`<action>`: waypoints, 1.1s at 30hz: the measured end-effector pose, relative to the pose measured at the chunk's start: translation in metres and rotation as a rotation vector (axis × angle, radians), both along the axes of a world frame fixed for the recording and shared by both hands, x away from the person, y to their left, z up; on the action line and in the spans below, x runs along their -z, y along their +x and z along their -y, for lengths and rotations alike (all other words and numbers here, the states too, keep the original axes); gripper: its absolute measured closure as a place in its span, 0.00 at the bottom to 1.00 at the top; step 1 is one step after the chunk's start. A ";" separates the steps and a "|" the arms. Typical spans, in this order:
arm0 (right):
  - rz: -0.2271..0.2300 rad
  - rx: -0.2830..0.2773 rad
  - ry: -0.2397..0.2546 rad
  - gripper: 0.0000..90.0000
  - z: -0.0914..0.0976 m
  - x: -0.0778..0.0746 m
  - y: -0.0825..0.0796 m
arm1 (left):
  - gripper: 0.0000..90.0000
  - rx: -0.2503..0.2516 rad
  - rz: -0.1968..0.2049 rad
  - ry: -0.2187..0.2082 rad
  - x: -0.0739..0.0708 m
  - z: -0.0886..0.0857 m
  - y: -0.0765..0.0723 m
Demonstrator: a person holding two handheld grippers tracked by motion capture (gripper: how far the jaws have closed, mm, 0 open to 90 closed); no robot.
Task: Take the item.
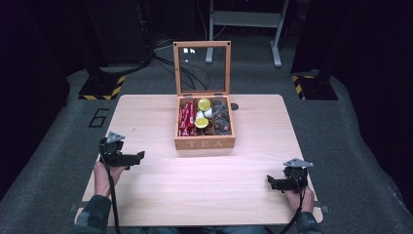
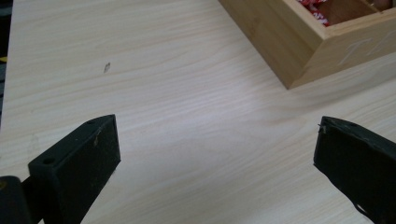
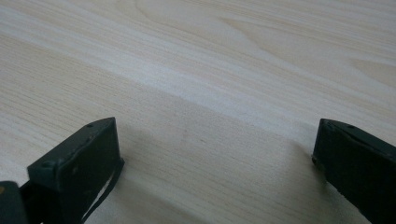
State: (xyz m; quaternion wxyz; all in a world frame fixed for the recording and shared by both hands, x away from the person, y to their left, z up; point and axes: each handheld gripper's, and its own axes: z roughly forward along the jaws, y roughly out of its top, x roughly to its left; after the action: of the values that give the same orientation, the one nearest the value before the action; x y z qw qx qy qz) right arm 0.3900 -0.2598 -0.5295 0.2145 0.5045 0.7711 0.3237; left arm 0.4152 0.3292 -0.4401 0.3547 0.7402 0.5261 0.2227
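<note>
A wooden tea box [image 1: 204,143] marked TEA stands at the middle of the table with its glass lid [image 1: 202,68] propped upright. Inside lie red packets [image 1: 186,118], yellow-topped capsules [image 1: 203,104] and dark capsules [image 1: 222,118]. My left gripper [image 1: 140,156] rests low at the table's left, pointing right, open with nothing between its jaws. In the left gripper view [image 2: 217,140] a corner of the box [image 2: 299,44] lies ahead to the right. My right gripper [image 1: 269,181] sits near the front right, pointing left, open and empty over bare wood [image 3: 217,140].
The light wooden table [image 1: 160,190] has its front edge just behind both hands. Dark floor surrounds it, with yellow-black striped stand bases [image 1: 102,87] at the back left and back right, cables behind the box, and a grey metal frame [image 1: 246,22] farther back.
</note>
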 end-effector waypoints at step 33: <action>0.000 0.002 0.003 0.01 0.000 0.000 0.000 | 0.02 0.171 0.004 -0.028 -0.041 0.076 0.067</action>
State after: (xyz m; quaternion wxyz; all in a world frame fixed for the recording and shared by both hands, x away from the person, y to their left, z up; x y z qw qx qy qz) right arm 0.3895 -0.2596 -0.5296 0.2140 0.5057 0.7702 0.3245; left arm 0.4825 0.2534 -0.3995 0.3838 0.7768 0.4635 0.1857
